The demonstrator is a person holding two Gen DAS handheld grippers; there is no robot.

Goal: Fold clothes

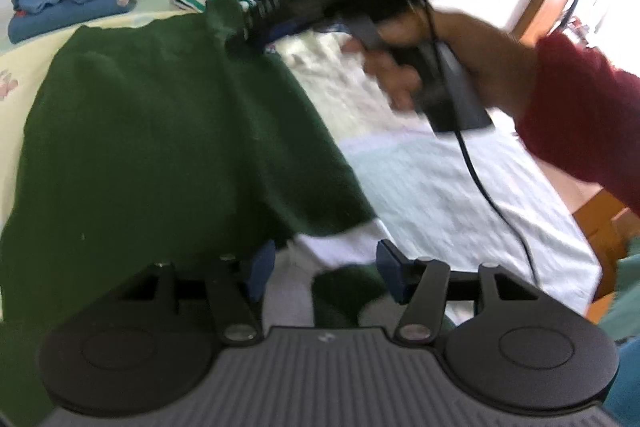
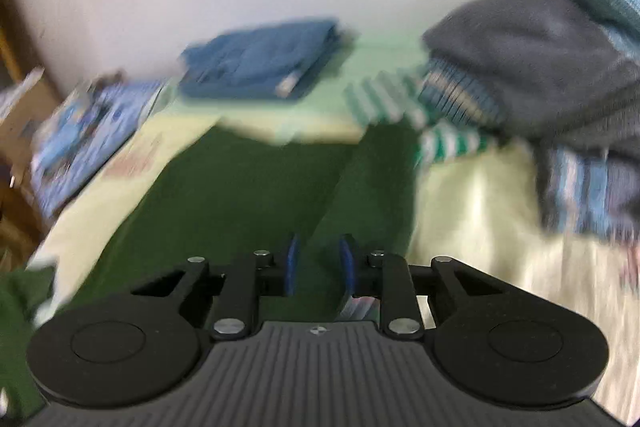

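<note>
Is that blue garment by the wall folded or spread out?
Folded: the blue garment lies as a compact, layered rectangle on the bed.

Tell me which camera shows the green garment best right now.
Left wrist view: the green garment fills the frame, sharp, draped over the bed, its far corner at the right gripper. Right wrist view shows only a blurred middle stretch.

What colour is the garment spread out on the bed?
Dark green; clearest in the left wrist view.
</note>
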